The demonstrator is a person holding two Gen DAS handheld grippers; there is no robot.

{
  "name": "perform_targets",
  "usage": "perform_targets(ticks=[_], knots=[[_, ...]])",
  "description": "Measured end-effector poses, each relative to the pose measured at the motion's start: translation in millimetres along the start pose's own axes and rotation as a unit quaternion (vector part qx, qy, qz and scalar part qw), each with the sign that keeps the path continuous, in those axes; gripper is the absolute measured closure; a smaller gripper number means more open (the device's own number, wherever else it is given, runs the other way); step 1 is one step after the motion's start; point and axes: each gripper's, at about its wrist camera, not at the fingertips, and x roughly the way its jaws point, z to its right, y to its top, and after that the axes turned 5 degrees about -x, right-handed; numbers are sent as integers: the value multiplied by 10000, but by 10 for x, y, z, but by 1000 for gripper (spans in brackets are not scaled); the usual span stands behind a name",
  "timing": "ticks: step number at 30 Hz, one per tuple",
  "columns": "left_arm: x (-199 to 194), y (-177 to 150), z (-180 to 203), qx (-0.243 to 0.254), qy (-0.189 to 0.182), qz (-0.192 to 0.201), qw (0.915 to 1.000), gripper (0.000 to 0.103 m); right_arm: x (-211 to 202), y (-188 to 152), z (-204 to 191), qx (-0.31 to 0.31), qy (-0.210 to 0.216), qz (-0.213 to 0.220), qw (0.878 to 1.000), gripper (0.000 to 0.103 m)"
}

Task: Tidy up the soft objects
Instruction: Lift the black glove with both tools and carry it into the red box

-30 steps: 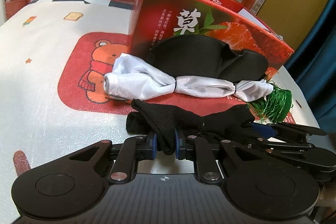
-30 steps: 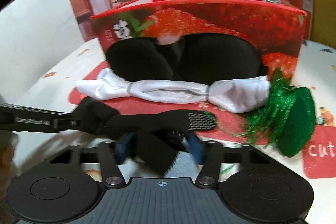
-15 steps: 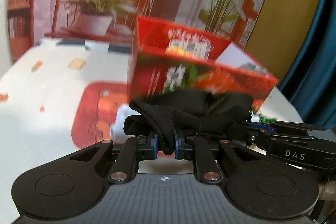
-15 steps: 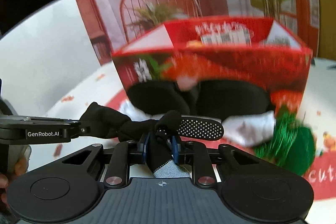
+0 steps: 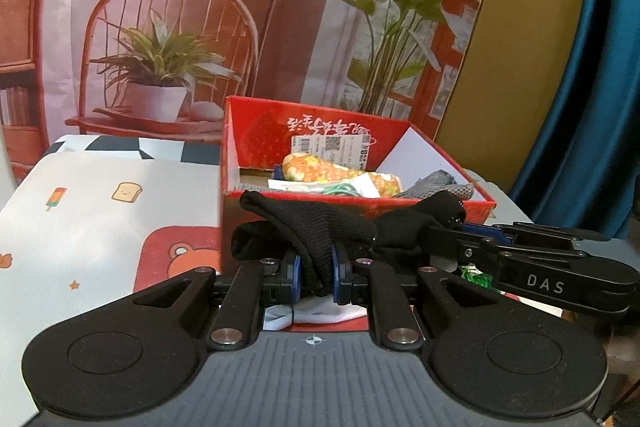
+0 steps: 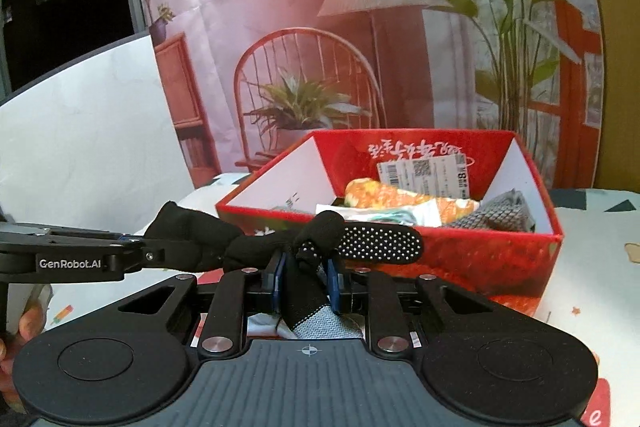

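A: Red box point(image 5: 360, 205) open at top; near wall stands directly ahead. Part of its floor is taken by an orange-patterned item point(image 5: 340, 171) and grey knit point(image 6: 496, 215).

B: Tabletop point(image 5: 100, 211) left of box is seen clear.

One red box point(image 5: 304, 203); two grippers. One black sock point(image 5: 320, 227) was counted. One orange patterned item point(image 6: 384, 195) and one grey knit item point(image 6: 496, 215) lay inside.

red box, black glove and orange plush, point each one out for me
red box point(image 5: 432, 205), left wrist view, near rim
black glove point(image 6: 380, 243), right wrist view, dotted palm
orange plush point(image 6: 384, 195), right wrist view, middle of body
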Motion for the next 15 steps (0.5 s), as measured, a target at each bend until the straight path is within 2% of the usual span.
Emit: perform_targets(ticks=[7, 15], knots=[[16, 146, 16, 21, -99, 75, 9999, 87, -18, 149, 48, -72, -48, 112, 9999, 84], [299, 587, 67, 57, -88, 222, 9997, 88, 145, 546, 218, -210, -111, 175, 9996, 84]])
